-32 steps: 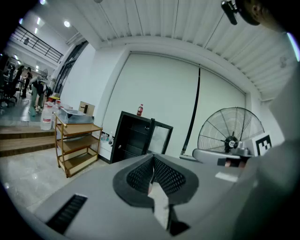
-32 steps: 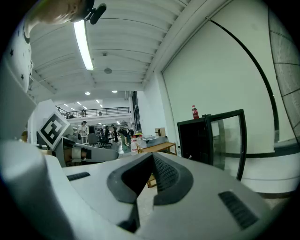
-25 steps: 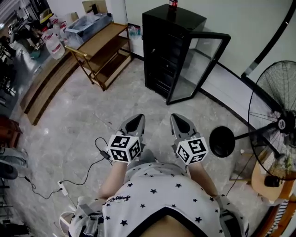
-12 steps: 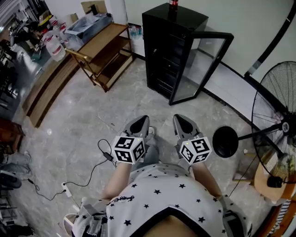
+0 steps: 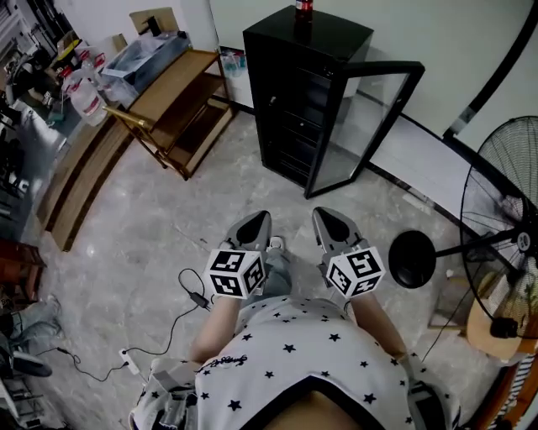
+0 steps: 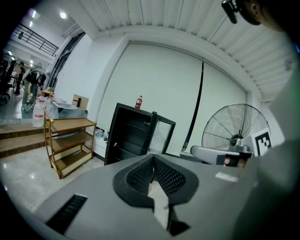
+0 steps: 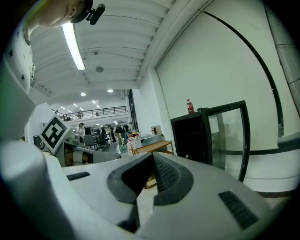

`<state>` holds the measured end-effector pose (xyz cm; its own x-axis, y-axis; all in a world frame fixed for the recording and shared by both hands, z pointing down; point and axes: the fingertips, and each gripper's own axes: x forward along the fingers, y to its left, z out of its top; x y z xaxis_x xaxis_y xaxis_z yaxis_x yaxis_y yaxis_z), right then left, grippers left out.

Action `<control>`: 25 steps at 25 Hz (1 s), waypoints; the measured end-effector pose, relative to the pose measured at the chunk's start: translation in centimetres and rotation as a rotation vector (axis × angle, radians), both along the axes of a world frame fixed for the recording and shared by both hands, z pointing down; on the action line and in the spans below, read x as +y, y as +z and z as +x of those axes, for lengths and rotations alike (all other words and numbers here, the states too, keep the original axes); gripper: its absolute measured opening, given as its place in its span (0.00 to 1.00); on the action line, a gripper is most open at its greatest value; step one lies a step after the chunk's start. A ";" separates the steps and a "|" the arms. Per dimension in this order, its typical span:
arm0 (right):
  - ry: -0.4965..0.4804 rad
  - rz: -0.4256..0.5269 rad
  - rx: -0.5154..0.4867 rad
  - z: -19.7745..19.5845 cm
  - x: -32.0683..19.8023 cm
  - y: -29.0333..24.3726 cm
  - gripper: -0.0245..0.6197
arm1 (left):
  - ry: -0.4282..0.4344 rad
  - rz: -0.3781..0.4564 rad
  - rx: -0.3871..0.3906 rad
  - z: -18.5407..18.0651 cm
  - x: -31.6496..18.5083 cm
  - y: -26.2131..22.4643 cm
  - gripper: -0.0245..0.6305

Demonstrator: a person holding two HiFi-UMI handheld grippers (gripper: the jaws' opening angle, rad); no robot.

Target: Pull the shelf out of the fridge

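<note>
The black fridge (image 5: 286, 84) stands against the far wall with its glass door (image 5: 370, 117) swung open to the right. Dark shelves (image 5: 304, 126) show inside it. My left gripper (image 5: 255, 224) and right gripper (image 5: 328, 222) are side by side in front of my body, well short of the fridge, both pointing at it. Each is shut with nothing between its pads. From the left gripper view, the left gripper (image 6: 153, 157) faces the fridge (image 6: 131, 136). The right gripper (image 7: 152, 154) sees the fridge (image 7: 190, 138) and its door (image 7: 229, 136).
A red-capped bottle (image 5: 303, 10) stands on top of the fridge. A wooden shelf cart (image 5: 172, 97) is at the left. A standing fan (image 5: 504, 218) with a round base (image 5: 413, 259) is at the right. A cable (image 5: 193, 296) lies on the floor near my feet.
Both grippers have been carried forward toward the fridge, which now sits a little closer and further left in the head view. Their jaws look the same.
</note>
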<state>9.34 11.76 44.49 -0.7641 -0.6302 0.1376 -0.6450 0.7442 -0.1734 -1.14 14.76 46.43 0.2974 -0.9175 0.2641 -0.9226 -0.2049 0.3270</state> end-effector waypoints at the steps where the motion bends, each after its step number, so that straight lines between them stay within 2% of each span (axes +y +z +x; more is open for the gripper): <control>1: 0.007 0.002 -0.001 -0.3 -1.0 -0.2 0.03 | 0.008 0.001 -0.001 -0.3 -1.0 -0.1 0.06; 9: 0.051 -0.008 -0.005 -2.7 -9.4 -0.9 0.03 | 0.068 -0.001 0.006 -2.1 -9.7 -0.6 0.06; 25: 0.102 0.013 0.033 -8.3 -21.8 -1.6 0.03 | 0.118 -0.002 0.058 -8.0 -23.3 -0.3 0.06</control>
